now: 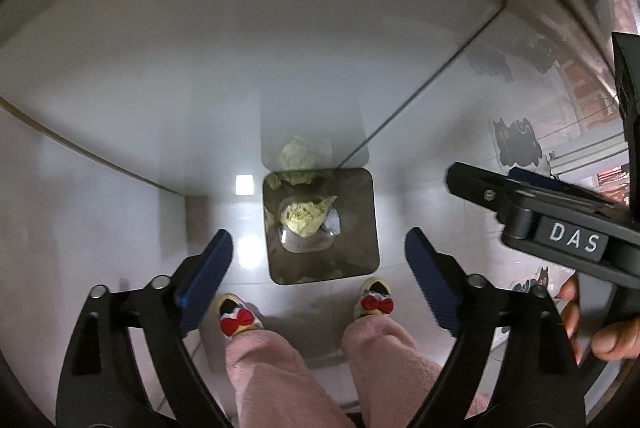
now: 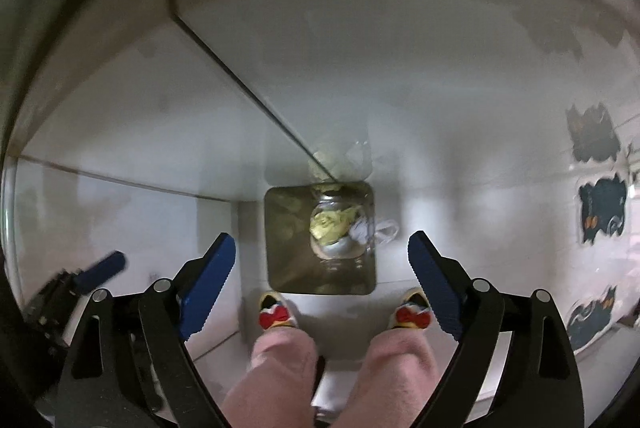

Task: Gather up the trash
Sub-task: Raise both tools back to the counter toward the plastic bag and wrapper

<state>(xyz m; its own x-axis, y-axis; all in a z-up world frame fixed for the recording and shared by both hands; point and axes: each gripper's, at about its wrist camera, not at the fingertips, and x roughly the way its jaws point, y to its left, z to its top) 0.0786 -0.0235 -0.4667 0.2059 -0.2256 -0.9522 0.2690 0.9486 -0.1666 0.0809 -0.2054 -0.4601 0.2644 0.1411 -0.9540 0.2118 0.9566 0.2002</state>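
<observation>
We are looking straight down from above, through two wide-angle cameras, at a pale glossy floor (image 1: 120, 116) where it meets a white wall.

Below us stands a square metal trash bin (image 1: 321, 226) with its top open, set close against the wall. Inside it lies crumpled yellow-green paper (image 1: 304, 218), with a small white scrap (image 1: 333, 222) touching its right side. The bin's shiny inner walls mirror the paper, and a faint reflection of it also shows on the wall just behind the bin. In the right camera's view the same bin (image 2: 320, 240) holds the yellow-green paper (image 2: 330, 224), and a bit of clear plastic (image 2: 386, 230) hangs over its right rim.

Our left tongs (image 1: 320, 272) hover above the bin with their blue-padded jaws spread wide apart and nothing between them. Our right tongs (image 2: 322, 274) are likewise spread wide and empty over the bin. In the left camera's view the right tongs (image 1: 500, 184) reach in from the right edge, with the right hand (image 1: 600, 324) gripping the handle.

Near the bin's front edge we see two feet in slippers with red bows (image 1: 376, 302), and pink fleece trousers (image 1: 264, 376) above them.

Dark cat-shaped stickers (image 2: 602, 208) sit on the floor to the right.
</observation>
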